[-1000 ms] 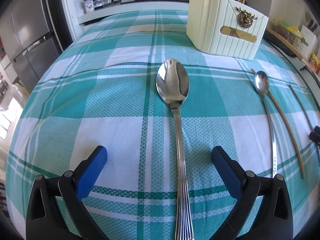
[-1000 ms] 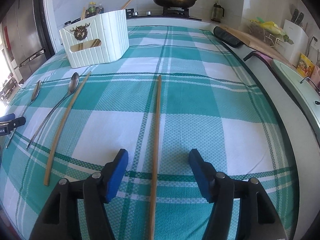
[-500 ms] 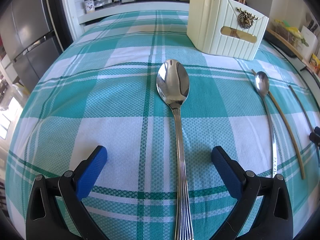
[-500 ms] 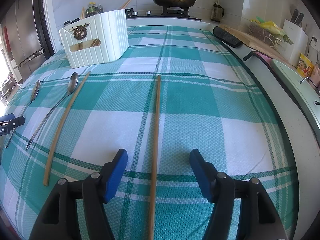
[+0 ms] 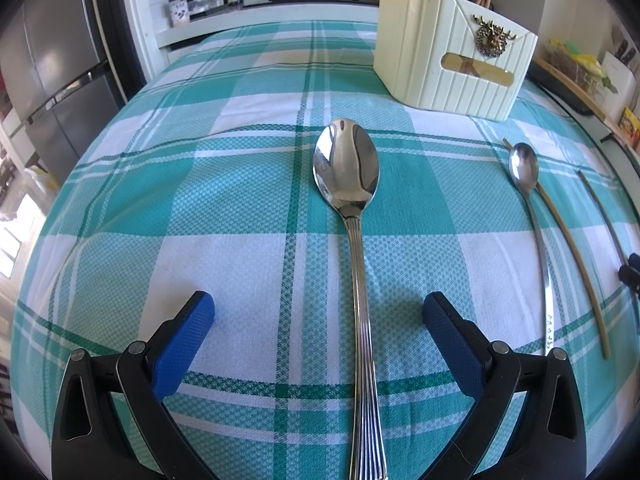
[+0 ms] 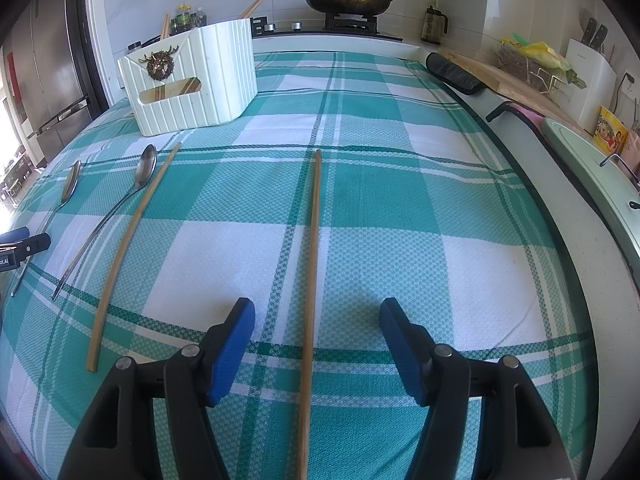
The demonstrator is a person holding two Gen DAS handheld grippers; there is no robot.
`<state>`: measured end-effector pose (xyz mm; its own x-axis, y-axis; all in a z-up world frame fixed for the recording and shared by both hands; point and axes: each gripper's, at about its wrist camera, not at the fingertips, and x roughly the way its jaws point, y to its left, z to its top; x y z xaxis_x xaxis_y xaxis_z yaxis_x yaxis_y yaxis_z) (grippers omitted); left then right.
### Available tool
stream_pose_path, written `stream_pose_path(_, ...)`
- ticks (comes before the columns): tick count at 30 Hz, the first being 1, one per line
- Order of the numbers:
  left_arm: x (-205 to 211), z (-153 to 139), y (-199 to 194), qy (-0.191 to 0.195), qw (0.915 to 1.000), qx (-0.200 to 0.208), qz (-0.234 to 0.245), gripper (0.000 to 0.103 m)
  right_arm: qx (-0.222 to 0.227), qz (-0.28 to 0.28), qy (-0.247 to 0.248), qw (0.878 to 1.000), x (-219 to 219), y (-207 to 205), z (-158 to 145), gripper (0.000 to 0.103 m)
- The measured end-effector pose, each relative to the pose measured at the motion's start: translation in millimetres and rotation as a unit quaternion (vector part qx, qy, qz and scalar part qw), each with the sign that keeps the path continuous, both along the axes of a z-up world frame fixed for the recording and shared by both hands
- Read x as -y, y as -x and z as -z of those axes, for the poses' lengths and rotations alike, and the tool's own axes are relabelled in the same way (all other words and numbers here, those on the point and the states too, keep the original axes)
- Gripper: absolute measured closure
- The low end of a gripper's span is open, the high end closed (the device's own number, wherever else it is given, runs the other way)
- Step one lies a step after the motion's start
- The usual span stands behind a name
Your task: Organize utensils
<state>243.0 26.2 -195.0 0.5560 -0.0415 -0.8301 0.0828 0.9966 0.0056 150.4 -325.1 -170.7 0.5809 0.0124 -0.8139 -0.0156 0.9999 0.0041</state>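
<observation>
The left gripper [image 5: 319,312] is held with jaws spread wide, a large steel spoon [image 5: 352,208] lying untouched between them. The right gripper [image 6: 317,320] is likewise released around a wooden chopstick [image 6: 314,248]. The cream utensil holder [image 6: 192,78] is seen well ahead, left of those jaws.

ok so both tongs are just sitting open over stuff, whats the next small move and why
Probably close the tongs. The left tongs straddle the big spoon handle, and the right tongs straddle a chopstick, neither pinched yet, both lying flat on the cloth. Once gripped, they could be lifted toward the holder beyond them.
</observation>
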Motion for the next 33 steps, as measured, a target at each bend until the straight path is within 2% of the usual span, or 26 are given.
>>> stream_pose_path(4,-1,0,-1,0.004,1.0,-0.001,0.001,0.0,0.0,0.0,0.001,1.0,0,0,0,0.037)
stream_pose_path(8,-2,-2,-3,0.004,0.9995,-0.017,0.026,0.001,-0.002,-0.001,-0.003,1.0,1,0,0,0.037)
stream_pose_path(13,-3,-10,-18,0.019,0.9977,-0.049,0.041,0.001,-0.054,-0.041,-0.005,0.998,6,-10,-5,0.037)
stream_pose_path(19,13,-6,-48,-0.021,0.9969,-0.062,0.043,0.001,-0.089,-0.058,0.006,0.994,9,-38,-5,0.038)
stream_pose_path(21,15,-3,-57,-0.021,0.997,-0.063,0.04,0.0,-0.091,-0.06,0.01,0.994,7,-49,-6,0.044)
stream_pose_path(25,18,-3,-71,-0.019,0.997,-0.066,0.037,0.002,-0.09,-0.063,0.02,0.994,0,-77,-5,0.045)
stream_pose_path(28,20,-5,-79,-0.011,0.9975,-0.061,0.035,0.012,-0.088,-0.056,0.017,0.994,-6,-99,-5,0.055)
stream_pose_path(29,21,-7,-81,-0.006,0.9976,-0.057,0.038,0.021,-0.089,-0.056,0.012,0.994,-7,-106,-4,0.069)
stream_pose_path(30,21,-9,-83,-0.004,0.9978,-0.052,0.04,0.034,-0.088,-0.05,0.003,0.995,-7,-112,-4,0.078)
stream_pose_path(31,22,-11,-84,-0.004,0.9981,-0.046,0.04,0.042,-0.085,-0.042,0.004,0.995,-7,-117,-5,0.084)
stream_pose_path(32,21,-13,-86,-0.007,0.9984,-0.04,0.041,0.061,-0.084,-0.036,0.007,0.996,-7,-122,-5,0.097)
stream_pose_path(33,20,-14,-87,-0.005,0.9983,-0.039,0.043,0.061,-0.082,-0.032,0.004,0.996,-6,-125,-5,0.097)
